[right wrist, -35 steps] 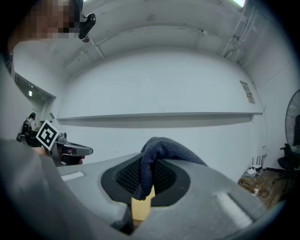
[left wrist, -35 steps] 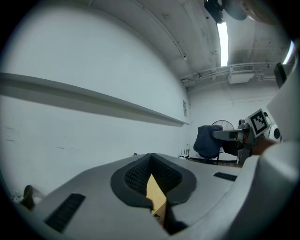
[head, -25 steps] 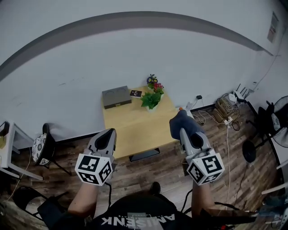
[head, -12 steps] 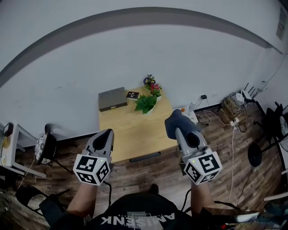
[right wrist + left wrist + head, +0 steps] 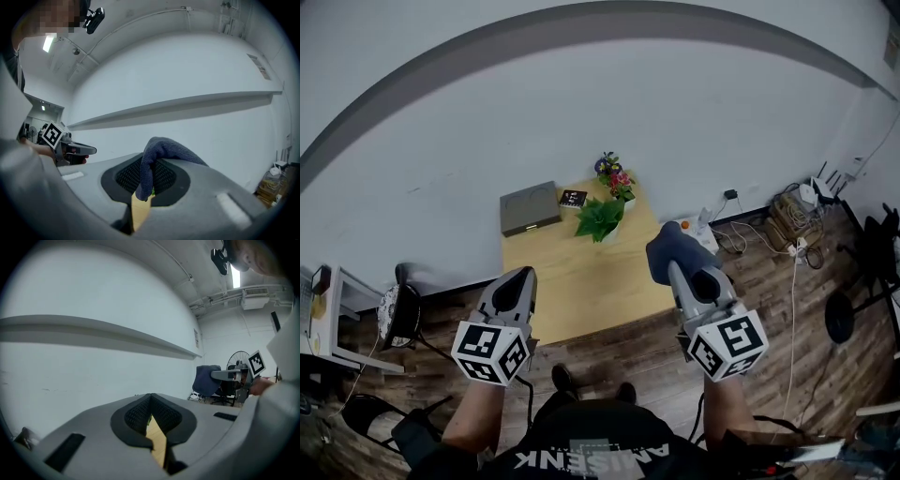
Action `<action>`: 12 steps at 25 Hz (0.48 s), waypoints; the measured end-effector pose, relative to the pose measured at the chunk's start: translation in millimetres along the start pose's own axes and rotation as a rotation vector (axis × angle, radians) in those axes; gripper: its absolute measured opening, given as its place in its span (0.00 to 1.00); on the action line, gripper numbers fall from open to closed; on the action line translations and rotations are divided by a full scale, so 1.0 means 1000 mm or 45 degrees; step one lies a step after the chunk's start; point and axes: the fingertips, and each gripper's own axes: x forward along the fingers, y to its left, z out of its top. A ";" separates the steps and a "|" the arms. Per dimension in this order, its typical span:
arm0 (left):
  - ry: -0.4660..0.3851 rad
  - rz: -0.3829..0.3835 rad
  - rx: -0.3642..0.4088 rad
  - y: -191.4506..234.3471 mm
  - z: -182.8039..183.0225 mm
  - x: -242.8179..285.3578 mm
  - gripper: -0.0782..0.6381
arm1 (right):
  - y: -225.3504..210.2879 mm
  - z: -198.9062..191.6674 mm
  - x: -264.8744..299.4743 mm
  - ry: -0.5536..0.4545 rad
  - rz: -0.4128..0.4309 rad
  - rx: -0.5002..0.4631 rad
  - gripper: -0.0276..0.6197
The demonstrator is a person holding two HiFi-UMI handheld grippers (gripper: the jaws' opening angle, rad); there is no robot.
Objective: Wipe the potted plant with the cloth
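Note:
The green potted plant (image 5: 600, 217) stands near the far right of a light wooden table (image 5: 572, 281), well ahead of both grippers. My right gripper (image 5: 673, 266) is shut on a dark blue cloth (image 5: 669, 247), which drapes over its jaw tips (image 5: 158, 151). It hovers off the table's right front corner. My left gripper (image 5: 523, 276) is shut and holds nothing; it hangs over the table's left front edge. In the left gripper view the closed jaws (image 5: 150, 398) point at the white wall, with the cloth (image 5: 207, 379) visible to the right.
A grey flat box (image 5: 530, 208), a small dark card (image 5: 573, 198) and a pot of coloured flowers (image 5: 614, 174) sit at the table's back. A round stool (image 5: 394, 314) stands left. Cables and a power strip (image 5: 787, 211) and a black stand (image 5: 841, 319) lie right.
The person has stepped towards the table, and their feet now show below it. Both grippers have been carried forward together. The cloth stays in the right gripper.

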 end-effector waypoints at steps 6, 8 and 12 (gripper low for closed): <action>0.011 -0.075 0.018 0.039 0.001 0.041 0.11 | -0.003 0.002 0.041 0.020 -0.071 -0.005 0.09; 0.013 -0.100 0.039 0.056 0.004 0.054 0.11 | -0.001 0.006 0.055 0.023 -0.097 -0.018 0.09; 0.032 -0.162 0.088 0.083 0.006 0.082 0.11 | -0.003 0.009 0.080 0.025 -0.168 -0.029 0.09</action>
